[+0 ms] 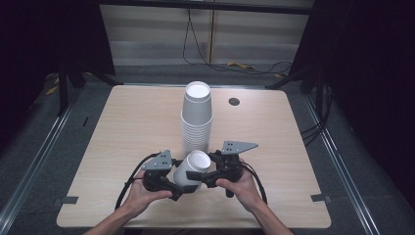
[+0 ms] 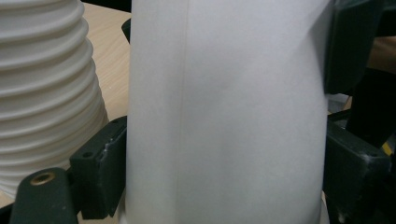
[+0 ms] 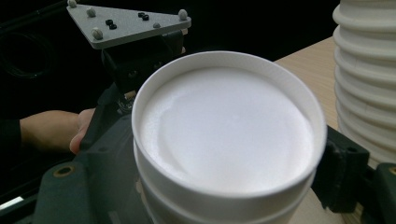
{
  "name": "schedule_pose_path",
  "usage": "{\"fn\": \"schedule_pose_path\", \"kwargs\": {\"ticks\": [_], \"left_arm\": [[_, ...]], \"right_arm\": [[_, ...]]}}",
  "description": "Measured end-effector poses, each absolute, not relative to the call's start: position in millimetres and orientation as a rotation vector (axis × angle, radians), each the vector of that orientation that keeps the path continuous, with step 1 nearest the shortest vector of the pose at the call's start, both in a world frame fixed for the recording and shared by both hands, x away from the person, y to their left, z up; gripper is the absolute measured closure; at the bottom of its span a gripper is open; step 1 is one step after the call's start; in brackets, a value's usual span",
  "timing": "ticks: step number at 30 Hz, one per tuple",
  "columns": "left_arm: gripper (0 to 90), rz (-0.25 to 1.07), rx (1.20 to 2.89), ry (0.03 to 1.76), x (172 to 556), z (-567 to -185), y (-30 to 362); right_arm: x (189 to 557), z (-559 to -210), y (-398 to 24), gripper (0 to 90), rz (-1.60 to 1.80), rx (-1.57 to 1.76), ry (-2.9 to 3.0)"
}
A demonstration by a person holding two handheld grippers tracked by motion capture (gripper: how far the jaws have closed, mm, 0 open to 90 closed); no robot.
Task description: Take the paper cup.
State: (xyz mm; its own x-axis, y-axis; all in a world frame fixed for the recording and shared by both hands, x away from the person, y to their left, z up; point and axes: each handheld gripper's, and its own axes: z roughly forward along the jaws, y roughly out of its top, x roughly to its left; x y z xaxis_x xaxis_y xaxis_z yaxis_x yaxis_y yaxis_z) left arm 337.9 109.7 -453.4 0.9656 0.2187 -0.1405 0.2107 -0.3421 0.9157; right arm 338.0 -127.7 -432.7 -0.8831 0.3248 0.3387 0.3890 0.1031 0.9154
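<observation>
A white paper cup (image 1: 188, 171) is held tilted just above the table's front middle, its round end facing up and away from me. My left gripper (image 1: 181, 188) is shut on its lower wall; in the left gripper view the cup (image 2: 224, 93) stands between both jaws. My right gripper (image 1: 198, 171) is shut on the same cup near its upper end. In the right gripper view the cup's end (image 3: 224, 126) faces the camera, with a second rim just beneath it. A tall stack of upturned white cups (image 1: 197, 117) stands right behind, also seen as stack (image 2: 46, 93) and stack (image 3: 364, 79).
The wooden table (image 1: 137, 127) has a round cable hole (image 1: 234, 101) at the back right of the stack. Tape marks sit at the front corners, tape (image 1: 68, 199) and tape (image 1: 320, 198). Cables lie on the floor beyond the far edge.
</observation>
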Motion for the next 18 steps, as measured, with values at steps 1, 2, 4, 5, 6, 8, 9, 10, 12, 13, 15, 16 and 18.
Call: {"fn": "schedule_pose_path", "kwargs": {"ticks": [1,2,4,5,6,8,9,10,12,13,15,16,18], "left_arm": [[14.6,0.007,1.932,0.310,337.5,-453.5,109.6],[14.7,0.007,1.939,0.307,337.6,-453.4,109.7],[14.8,0.006,1.941,0.305,337.4,-453.4,109.8],[14.8,0.001,1.939,0.304,337.2,-453.4,109.7],[14.9,0.001,1.942,0.302,336.9,-453.2,110.0],[14.9,0.004,1.951,0.299,336.6,-453.0,110.1],[14.9,0.003,1.953,0.295,336.3,-453.0,109.8],[15.0,-0.003,1.955,0.292,336.0,-453.1,109.6],[15.0,-0.003,1.957,0.288,335.6,-453.4,109.1],[15.0,-0.006,1.958,0.287,335.5,-453.4,109.1],[15.0,-0.006,1.959,0.289,335.5,-453.3,109.6],[15.0,-0.005,1.962,0.291,335.5,-453.0,110.1],[15.0,-0.003,1.959,0.297,336.3,-453.1,111.3]], "right_arm": [[337.7,-432.7,-127.7,21.2,-1.922,-0.747,-2.297],[337.9,-432.7,-127.7,20.8,-1.918,-0.746,-2.299],[337.3,-432.6,-127.3,19.5,-1.906,-0.745,-2.314],[336.8,-432.6,-127.0,17.4,-1.897,-0.748,-2.328],[336.7,-432.7,-126.5,15.8,-1.892,-0.752,-2.333],[336.8,-432.6,-126.2,15.3,-1.892,-0.752,-2.340],[336.7,-432.5,-126.2,15.2,-1.892,-0.751,-2.339],[336.8,-432.3,-126.1,15.1,-1.889,-0.744,-2.350],[336.4,-431.9,-126.5,14.8,-1.891,-0.746,-2.348],[336.2,-431.3,-126.7,14.8,-1.891,-0.742,-2.344],[335.8,-430.2,-127.4,14.7,-1.891,-0.738,-2.355],[335.7,-429.9,-127.8,14.7,-1.891,-0.735,-2.355],[335.2,-429.0,-128.6,14.5,-1.891,-0.737,-2.359]]}}
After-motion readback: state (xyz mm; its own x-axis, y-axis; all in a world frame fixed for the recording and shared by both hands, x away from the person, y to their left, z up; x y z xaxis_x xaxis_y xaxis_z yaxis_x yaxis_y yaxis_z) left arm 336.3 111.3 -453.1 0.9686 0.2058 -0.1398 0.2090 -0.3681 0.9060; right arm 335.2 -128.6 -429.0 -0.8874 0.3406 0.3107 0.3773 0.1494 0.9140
